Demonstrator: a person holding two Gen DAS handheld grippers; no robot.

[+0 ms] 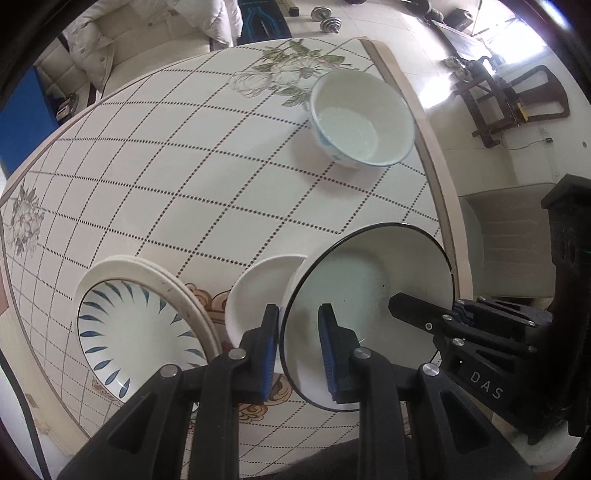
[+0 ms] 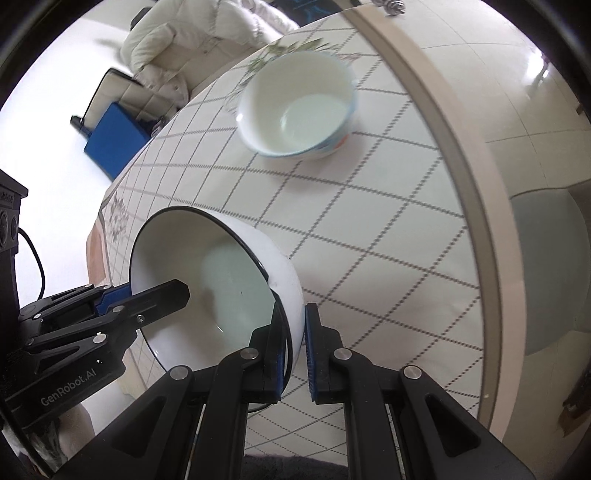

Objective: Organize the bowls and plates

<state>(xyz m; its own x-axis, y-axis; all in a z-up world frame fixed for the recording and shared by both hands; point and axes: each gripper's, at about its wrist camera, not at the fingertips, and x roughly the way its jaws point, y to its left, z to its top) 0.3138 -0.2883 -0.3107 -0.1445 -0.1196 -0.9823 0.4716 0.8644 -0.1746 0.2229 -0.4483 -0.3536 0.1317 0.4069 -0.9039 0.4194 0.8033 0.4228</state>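
Note:
A white bowl with a black rim is held tilted above the table by both grippers. My left gripper is shut on its left rim. My right gripper is shut on its opposite wall; the bowl also shows in the right wrist view. The right gripper shows in the left wrist view, and the left gripper in the right wrist view. A white bowl with a blue rim stands at the far right of the table. A stack of blue-leaf plates and a small white dish lie near me.
The table has a tiled grid top with flower prints and a beige edge. A sofa with a white jacket stands beyond it. Dumbbells and a wooden chair are on the floor at the right.

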